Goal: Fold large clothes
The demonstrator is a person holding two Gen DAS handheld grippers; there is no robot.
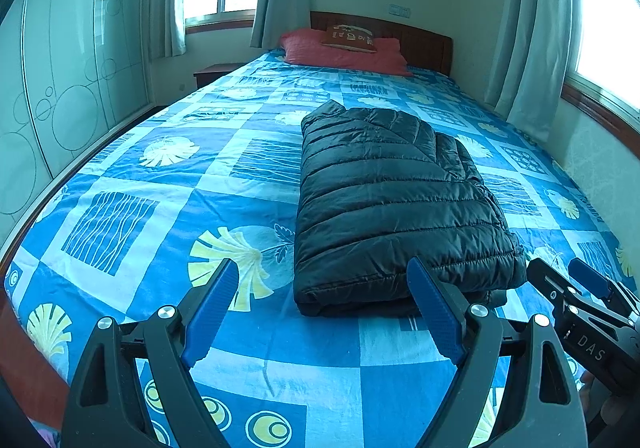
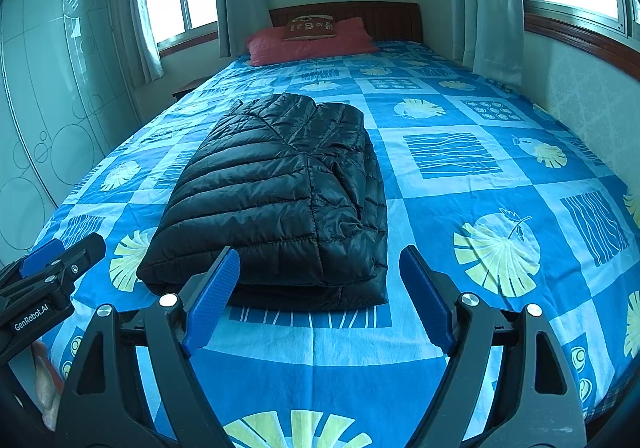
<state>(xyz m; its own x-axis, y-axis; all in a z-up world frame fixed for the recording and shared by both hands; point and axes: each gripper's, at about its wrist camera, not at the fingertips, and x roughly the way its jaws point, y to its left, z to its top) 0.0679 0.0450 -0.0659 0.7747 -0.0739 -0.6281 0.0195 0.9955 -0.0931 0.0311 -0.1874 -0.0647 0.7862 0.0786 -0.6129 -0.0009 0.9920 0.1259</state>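
Note:
A black quilted puffer jacket [image 1: 392, 200] lies folded into a thick rectangular bundle on the blue patterned bedsheet [image 1: 160, 176]; it also shows in the right wrist view [image 2: 280, 192]. My left gripper [image 1: 322, 288] is open and empty, held just short of the jacket's near edge, its right finger over the near corner. My right gripper [image 2: 318, 276] is open and empty, also just before the jacket's near edge. Each gripper shows at the edge of the other's view: the right gripper [image 1: 576, 284] and the left gripper [image 2: 60, 252].
A red pillow [image 1: 344, 52] with a small brown cushion [image 1: 350, 37] lies at the wooden headboard [image 1: 424, 44]. A glass wardrobe [image 1: 68, 88] stands left of the bed, a nightstand [image 1: 214, 72] at the far left, curtained windows and a wall [image 2: 592, 88] on the right.

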